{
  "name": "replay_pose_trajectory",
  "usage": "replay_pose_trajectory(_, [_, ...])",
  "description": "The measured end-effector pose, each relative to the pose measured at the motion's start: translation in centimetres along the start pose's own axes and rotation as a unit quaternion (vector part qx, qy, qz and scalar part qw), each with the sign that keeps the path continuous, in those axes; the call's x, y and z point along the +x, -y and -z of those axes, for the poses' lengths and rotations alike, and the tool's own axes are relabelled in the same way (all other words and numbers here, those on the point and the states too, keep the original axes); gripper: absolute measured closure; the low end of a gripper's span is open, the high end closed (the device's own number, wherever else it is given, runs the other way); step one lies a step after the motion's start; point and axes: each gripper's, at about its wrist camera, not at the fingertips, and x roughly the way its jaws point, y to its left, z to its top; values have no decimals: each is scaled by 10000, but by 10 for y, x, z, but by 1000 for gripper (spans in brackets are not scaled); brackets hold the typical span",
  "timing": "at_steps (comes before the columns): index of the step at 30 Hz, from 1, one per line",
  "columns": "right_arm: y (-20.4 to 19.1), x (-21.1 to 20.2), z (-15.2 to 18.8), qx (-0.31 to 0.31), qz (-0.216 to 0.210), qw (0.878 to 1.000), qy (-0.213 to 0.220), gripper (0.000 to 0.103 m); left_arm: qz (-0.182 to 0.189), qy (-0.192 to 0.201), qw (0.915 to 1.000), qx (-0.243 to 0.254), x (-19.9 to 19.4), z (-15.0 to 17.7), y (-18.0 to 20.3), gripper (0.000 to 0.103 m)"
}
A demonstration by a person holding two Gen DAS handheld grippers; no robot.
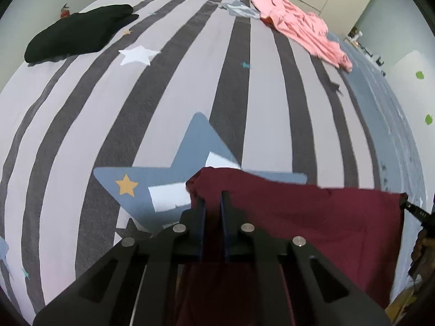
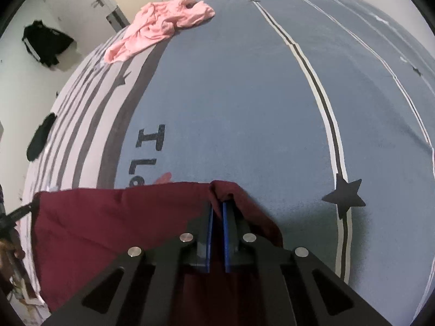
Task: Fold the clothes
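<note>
Fingers (image 1: 201,212) of the left gripper (image 1: 213,198) are clamped on one top corner of the maroon garment (image 1: 312,217); fingers (image 2: 226,217) of the right gripper (image 2: 217,207) are pinched on the other corner, w/ cloth bunched over the tips. The garment hangs stretched btwn the two grippers at the near edge of the bed (image 1: 168,103), its top edge running left-right. Bed cover is grey-striped on the left w/ a big blue star (image 1: 174,179) just past the left gripper, plain blue on the right. A pink garment (image 1: 299,24) lies crumpled at the far side, a black garment (image 1: 76,32) far left, both well apart from the maroon one.
</note>
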Motion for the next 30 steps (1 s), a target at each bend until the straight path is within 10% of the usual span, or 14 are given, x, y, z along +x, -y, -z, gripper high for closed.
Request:
replay_pose_trajectory(15, [33,-2,-24,4,-94,9999,69,100,-252,81,9996,-80,4,-23,-9,80])
replay_pose_trajectory(23, [-16,-48,3,-982,1218,9861,554,87,-531,920,9924,618,-39,-18,23,80])
replay_pose_trajectory(30, [-27,-41,-8,-564,278,9951,757,85,-525,332,9930,1003,10,-4,34,83])
